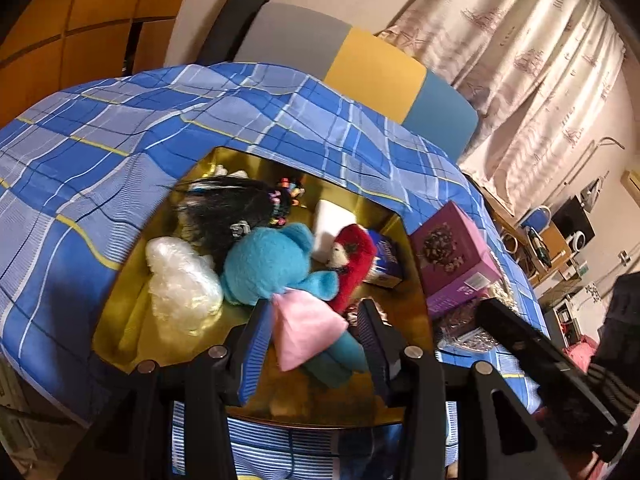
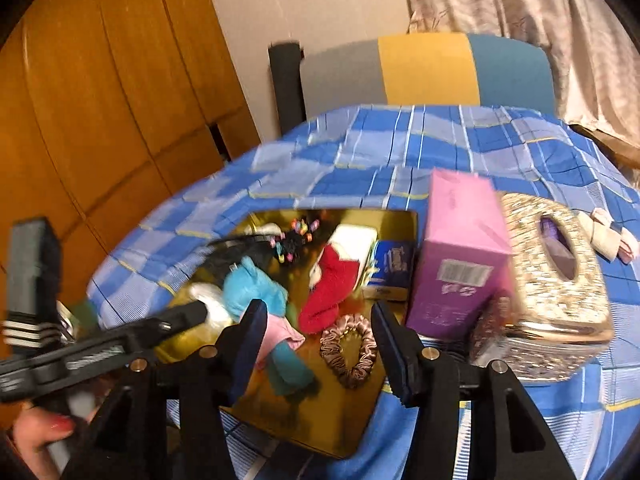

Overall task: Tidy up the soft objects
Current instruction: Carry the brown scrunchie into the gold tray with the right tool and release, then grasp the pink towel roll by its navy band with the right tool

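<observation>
Left wrist view first: your left gripper [image 1: 316, 344] hangs over the near end of the gold tray [image 1: 132, 320], jaws partly apart. The pink cloth [image 1: 308, 328] and teal legs of the blue plush toy [image 1: 264, 264] lie between them, but whether the pads press on the toy you cannot tell from here. Just beyond, the toy's head rests in the tray, with a crumpled clear plastic bag [image 1: 182, 284] to its left and the red plush toy [image 1: 352, 260] touching its right side.

From the right wrist view, your right gripper [image 2: 320, 344] stands open and holds nothing; the pink satin scrunchie [image 2: 350, 350] lies loose on the tray between its fingers, clear of both pads.

Further into the tray sit a black hair piece [image 1: 224, 208] with coloured clips, a white block [image 1: 332, 228] and a small blue box [image 1: 386, 260]. To the right, off the tray on the blue plaid cloth [image 1: 120, 128], stands a purple box [image 2: 456, 256], with a glittery tissue box [image 2: 560, 276] beside it. Beyond the table is a grey, yellow and blue chair back [image 2: 424, 68], then a curtain [image 1: 520, 60].
</observation>
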The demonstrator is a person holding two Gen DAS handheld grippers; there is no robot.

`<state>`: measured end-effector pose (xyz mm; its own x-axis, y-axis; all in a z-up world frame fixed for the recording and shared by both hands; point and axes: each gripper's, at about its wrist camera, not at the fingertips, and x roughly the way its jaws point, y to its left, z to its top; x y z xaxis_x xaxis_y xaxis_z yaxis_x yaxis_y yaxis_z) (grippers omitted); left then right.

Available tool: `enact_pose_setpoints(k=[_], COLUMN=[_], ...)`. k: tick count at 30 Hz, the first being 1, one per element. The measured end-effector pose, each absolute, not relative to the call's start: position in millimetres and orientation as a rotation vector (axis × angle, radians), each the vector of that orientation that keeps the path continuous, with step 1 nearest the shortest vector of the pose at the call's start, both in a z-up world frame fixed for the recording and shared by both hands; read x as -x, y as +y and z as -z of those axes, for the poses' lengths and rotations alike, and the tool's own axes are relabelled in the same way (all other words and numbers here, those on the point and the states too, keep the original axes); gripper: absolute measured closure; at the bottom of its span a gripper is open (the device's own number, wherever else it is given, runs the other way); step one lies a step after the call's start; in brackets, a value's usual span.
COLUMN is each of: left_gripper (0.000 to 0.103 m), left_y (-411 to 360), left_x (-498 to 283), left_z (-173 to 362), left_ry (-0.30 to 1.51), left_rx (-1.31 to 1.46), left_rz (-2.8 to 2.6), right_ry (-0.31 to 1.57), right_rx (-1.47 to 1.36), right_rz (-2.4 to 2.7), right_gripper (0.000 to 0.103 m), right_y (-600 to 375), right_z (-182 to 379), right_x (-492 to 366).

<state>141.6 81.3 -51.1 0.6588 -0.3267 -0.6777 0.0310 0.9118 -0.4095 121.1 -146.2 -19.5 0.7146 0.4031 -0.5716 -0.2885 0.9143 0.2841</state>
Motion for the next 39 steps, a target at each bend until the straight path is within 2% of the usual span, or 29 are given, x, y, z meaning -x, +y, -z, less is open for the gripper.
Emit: enact_pose_setpoints(k=[9,15,25,39], left_gripper=[0.059,0.059,0.059,0.059], left_y=[48.0,13.9,-48.7,-82.2], left_x=[-144.8,-149.4,-155.7,-175.9], left_z=[37.3,26.3,19.5,1.3], left_ry=[0.812,0.82,0.875,0.891], left_rx=[0.358,0.32,0.264,0.241], left_rz=[0.295,0.351,0.468,0.459], right_ry=[0.45,0.505,0.707,0.845], right_rx=[-0.282,-0.339,-0.413,-0.416], right_rz=[-0.16,0.019,0.074,0.129], right_gripper=[0.044,0.044,0.044,0.043], right_y=[-243.5,-317.0,-412.7,-511.0], right_z=[-7.0,11.0,79.0,129.6], right_x=[-81.5,-87.3,-128.6,-299.1])
